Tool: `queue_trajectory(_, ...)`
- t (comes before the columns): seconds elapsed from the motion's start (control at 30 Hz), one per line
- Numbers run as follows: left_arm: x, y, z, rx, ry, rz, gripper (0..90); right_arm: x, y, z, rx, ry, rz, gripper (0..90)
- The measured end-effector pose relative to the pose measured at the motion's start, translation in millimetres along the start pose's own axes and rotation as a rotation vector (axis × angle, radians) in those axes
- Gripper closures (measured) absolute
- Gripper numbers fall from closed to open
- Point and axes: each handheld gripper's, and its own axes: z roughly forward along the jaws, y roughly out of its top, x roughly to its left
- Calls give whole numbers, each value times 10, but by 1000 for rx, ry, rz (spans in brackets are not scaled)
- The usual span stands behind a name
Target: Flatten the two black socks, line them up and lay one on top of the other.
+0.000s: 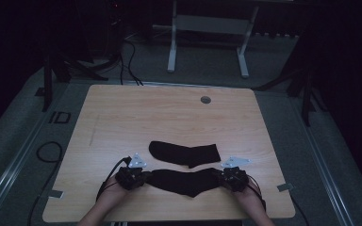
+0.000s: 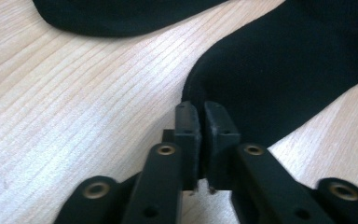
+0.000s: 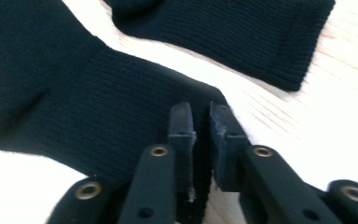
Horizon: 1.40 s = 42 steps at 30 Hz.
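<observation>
Left gripper [image 2: 200,116] pinches the near sock's [image 1: 181,181] toe, right gripper [image 3: 200,119] its ribbed cuff.

2 tools [image 1: 145,178] [image 1: 219,178] grip the near black sock [image 1: 181,181] — a second sock [image 1: 184,154] lies beyond.

We are looking down on a surface [image 1: 122,117] where two socks are lying. The nearer sock [image 1: 181,181] is stretching from left to right close to the front edge. The farther sock [image 1: 184,153] is lying just behind it, apart from it and roughly parallel. Our left hand-held gripper [image 1: 143,176] is sitting at the nearer sock's left end, and our right hand-held gripper [image 1: 218,176] is sitting at its right end. A small round fitting [image 1: 205,100] is lying near the back edge.
</observation>
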Motion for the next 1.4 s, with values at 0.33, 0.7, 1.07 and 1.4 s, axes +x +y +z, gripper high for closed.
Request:
queue_trajectory(0.33, 86, 177, -332, -86, 11, -10, 868, 38, 216, -310, -104, 33, 24, 833)
queue_trajectory(0.7, 343, 663, -493, -130, 57, -25, 869, -180, 682, -490, -223, -25, 40, 831)
queue_trajectory(1.07, 591, 741, -22, -33, 39, -85, 868, -447, 674, -3, -98, -49, 89, 828)
queue_trajectory(1.4, 683, 687, 281, 3, 63, -90, 865, -547, 557, 269, -36, -80, 116, 812)
